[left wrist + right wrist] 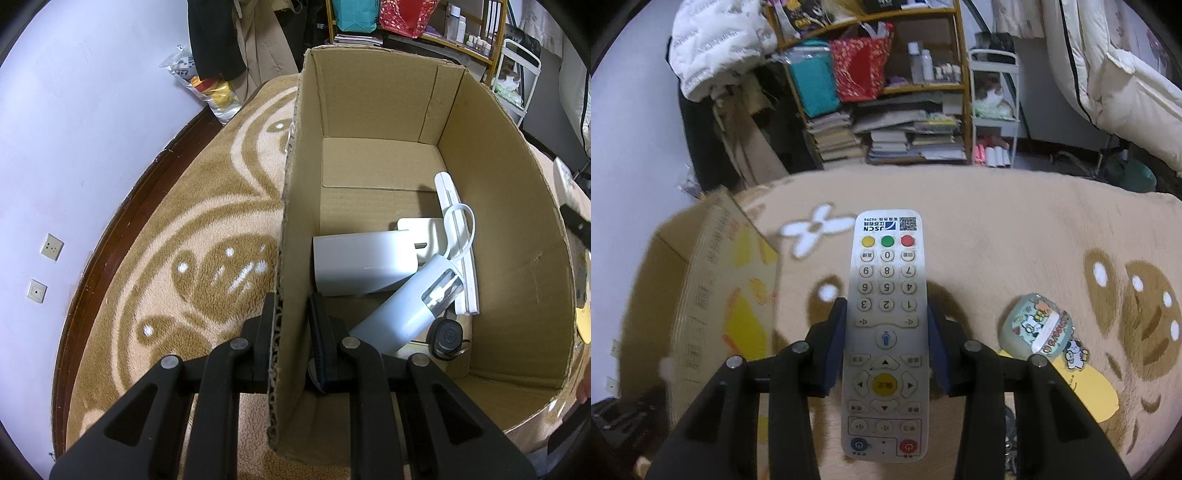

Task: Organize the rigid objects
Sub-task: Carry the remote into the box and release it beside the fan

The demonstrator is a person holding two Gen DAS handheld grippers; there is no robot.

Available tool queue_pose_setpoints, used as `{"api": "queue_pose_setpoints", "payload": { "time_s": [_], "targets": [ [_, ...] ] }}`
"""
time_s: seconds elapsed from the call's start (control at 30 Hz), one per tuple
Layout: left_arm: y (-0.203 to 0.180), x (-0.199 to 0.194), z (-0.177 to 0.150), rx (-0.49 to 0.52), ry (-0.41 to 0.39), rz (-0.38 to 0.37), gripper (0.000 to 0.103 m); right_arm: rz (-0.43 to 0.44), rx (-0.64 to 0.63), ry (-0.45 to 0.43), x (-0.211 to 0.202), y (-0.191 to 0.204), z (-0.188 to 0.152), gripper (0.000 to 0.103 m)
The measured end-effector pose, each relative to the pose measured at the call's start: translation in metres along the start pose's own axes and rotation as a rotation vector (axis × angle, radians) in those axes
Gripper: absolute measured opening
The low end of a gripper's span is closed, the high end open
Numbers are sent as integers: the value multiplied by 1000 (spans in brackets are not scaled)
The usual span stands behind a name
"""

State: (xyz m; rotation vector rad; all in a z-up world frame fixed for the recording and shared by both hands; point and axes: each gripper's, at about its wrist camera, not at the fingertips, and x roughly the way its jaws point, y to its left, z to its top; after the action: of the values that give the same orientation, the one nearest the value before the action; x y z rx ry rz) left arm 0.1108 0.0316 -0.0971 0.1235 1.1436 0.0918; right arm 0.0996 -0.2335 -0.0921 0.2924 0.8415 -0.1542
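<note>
Right gripper [886, 347] pinching remote [886, 332] by its sides, long axis running along fingers, hovering over blanket. Box [713, 295] lying left, probably close. Left gripper [291, 332] clamping box wall.

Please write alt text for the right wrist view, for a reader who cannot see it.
The right gripper grips a white remote by its long sides, buttons facing up, above a tan patterned blanket. A cardboard box stands to the left, a small cartoon-print case lies to the right, and cluttered shelves fill the background.
</note>
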Motion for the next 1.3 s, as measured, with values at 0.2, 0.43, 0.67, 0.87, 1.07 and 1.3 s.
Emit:
{"api": "queue_pose_setpoints", "payload": {
  "time_s": [0.2,0.43,0.67,0.87,1.07,1.3],
  "targets": [
    [0,0,0,0,0,0,17,79,-22,-58,-27,23,6,44],
    [0,0,0,0,0,0,17,155,-77,-115,-56,47,7,44],
    [0,0,0,0,0,0,17,228,-117,-130,-68,69,6,44],
    [0,0,0,2,1,4,17,281,-161,-124,-68,86,-4,44],
    [0,-1,-1,3,1,7,17,327,-179,-102,-66,96,-12,44],
    [0,-1,-1,4,1,7,17,356,-202,-81,-61,103,-18,44]
  ]
}}
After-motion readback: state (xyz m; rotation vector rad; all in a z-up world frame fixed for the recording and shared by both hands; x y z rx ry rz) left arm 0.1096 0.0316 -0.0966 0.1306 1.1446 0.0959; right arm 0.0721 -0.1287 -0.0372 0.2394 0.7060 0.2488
